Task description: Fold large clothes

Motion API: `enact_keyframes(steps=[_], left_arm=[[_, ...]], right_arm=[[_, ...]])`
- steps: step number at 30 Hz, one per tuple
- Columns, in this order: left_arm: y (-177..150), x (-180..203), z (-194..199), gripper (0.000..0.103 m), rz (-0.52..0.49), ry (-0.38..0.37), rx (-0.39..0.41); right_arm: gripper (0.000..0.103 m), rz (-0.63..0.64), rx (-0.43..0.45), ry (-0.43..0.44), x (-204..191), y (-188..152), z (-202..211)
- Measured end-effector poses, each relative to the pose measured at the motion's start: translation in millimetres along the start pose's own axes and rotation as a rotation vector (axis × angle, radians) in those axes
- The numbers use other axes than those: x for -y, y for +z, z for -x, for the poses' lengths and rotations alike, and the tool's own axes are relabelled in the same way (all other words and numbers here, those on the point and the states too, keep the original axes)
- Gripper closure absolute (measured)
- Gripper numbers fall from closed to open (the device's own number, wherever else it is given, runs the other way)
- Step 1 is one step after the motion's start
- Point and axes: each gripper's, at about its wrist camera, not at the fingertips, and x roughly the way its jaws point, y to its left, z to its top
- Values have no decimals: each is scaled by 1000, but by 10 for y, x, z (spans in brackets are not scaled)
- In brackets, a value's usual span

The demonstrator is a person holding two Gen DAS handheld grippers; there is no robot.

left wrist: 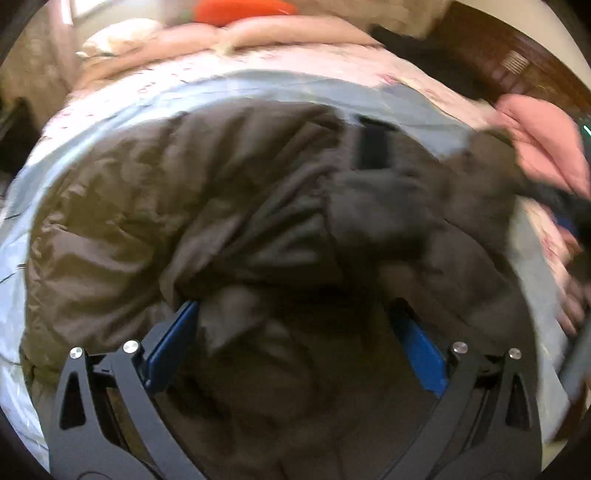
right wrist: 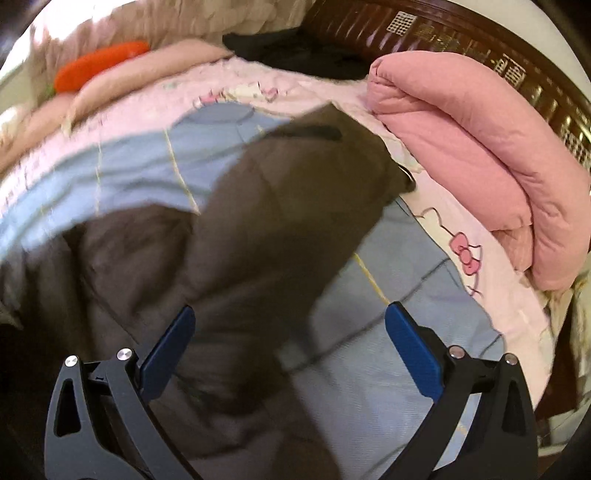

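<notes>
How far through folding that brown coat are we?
Partway at most: the brown coat lies bunched on the bed quilt, one sleeve stretched out. In hand: nothing; the left hand-held gripper and right hand-held gripper are open. Left: folding and squaring it.

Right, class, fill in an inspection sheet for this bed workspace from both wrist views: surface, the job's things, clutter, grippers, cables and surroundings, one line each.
Surface: bed covered by a blue quilt with a pink cartoon border.
Job's things: brown padded jacket lying crumpled on the quilt, one sleeve stretched toward the headboard; not yet neatly folded.
Clutter: folded pink blanket, orange cushion, dark clothing by the headboard.
Grippers: left gripper open above the jacket; right gripper open above the sleeve; neither holds anything.
Cables: nothing seen.
Surroundings: dark carved wooden headboard; beige curtains behind the bed.
</notes>
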Motion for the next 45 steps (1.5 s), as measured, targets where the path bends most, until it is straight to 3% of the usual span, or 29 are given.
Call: enact_keyframes(steps=[4, 8, 10, 12, 15, 18, 19, 20, 21, 23, 25, 27, 34, 36, 38, 41, 44, 45], left_arm=[[-15, -159, 828, 2, -9, -282, 142], [146, -959, 1174, 2, 221, -244, 269], [118, -1441, 1065, 2, 375, -120, 331], [48, -1803, 768, 2, 442, -48, 351], [49, -2043, 397, 2, 457, 54, 347], [82, -2058, -74, 2, 445, 127, 313], [91, -2044, -289, 2, 415, 143, 271], [47, -1982, -408, 2, 379, 176, 270], [-17, -1904, -464, 2, 336, 218, 293], [-27, -1772, -593, 2, 283, 284, 307], [-56, -1821, -612, 2, 288, 281, 302], [-66, -1873, -606, 2, 304, 257, 303], [-57, -1816, -690, 2, 301, 281, 317], [-59, -1812, -691, 2, 299, 284, 319], [-61, -1810, -689, 2, 298, 285, 318], [-68, -1805, -685, 2, 301, 282, 320], [-70, -1809, -697, 2, 304, 279, 323], [-69, -1807, -696, 2, 306, 279, 324]], right_arm=[[1, -31, 10, 159, -365, 126, 288], [1, 27, 44, 393, -982, -17, 773], [1, 95, 104, 472, -1311, -186, 984], [1, 190, 182, 512, -1662, -408, 1106], [1, 291, 205, 476, -2002, -654, 983], [1, 250, 35, 359, -2022, -815, 334], [1, 223, -30, 371, -1968, -847, 120], [1, 149, -120, 450, -1843, -917, -166], [1, 103, -135, 495, -1747, -969, -306], [1, 224, -73, 423, -1859, -1003, -254], [1, 280, -53, 392, -1942, -1034, -225], [1, 280, -61, 408, -1955, -1032, -281], [1, 263, -19, 439, -1901, -1112, -346], [1, 268, -54, 469, -1838, -1038, -315], [1, 242, -76, 499, -1648, -852, -186], [1, 199, 65, 472, -1104, -473, 177], [1, 142, 226, 281, -500, -49, 231], [1, 105, 233, 216, -292, 95, 109]])
